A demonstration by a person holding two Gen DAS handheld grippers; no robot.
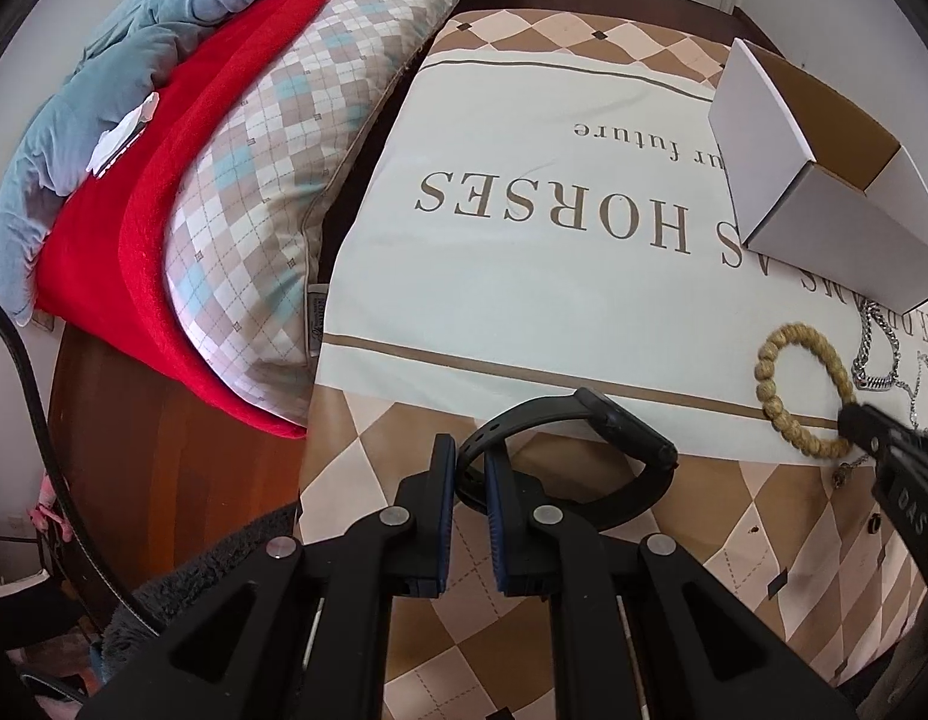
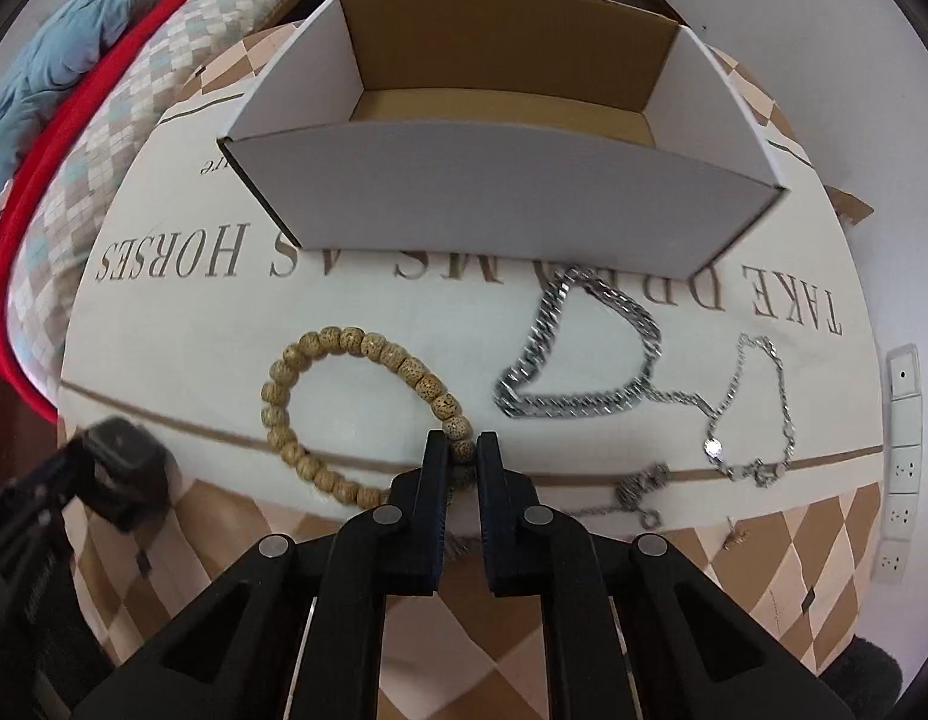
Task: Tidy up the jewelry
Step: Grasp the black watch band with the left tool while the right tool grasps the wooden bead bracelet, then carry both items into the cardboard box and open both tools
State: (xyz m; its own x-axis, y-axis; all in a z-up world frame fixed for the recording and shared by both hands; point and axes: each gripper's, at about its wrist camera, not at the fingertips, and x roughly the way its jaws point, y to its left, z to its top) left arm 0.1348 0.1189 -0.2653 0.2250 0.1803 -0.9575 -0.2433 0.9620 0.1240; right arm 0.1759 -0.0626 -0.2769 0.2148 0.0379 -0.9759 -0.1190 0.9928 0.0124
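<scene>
The left hand-held gripper (image 1: 469, 462) pointed steeply downward, its two black fingers drawn close together with their blue-lined pads (image 1: 446, 480) pinching the strap of a black watch (image 1: 584, 456). The right hand-held gripper (image 2: 462, 450) also pointed steeply down, its fingers nearly together and clamped on one bead of a tan beaded bracelet (image 2: 344, 354). In the left wrist view the right gripper's black fingertips showed at the right edge, on the bracelet's near side. In the right wrist view the left gripper appeared blurred at the left edge.
</scene>
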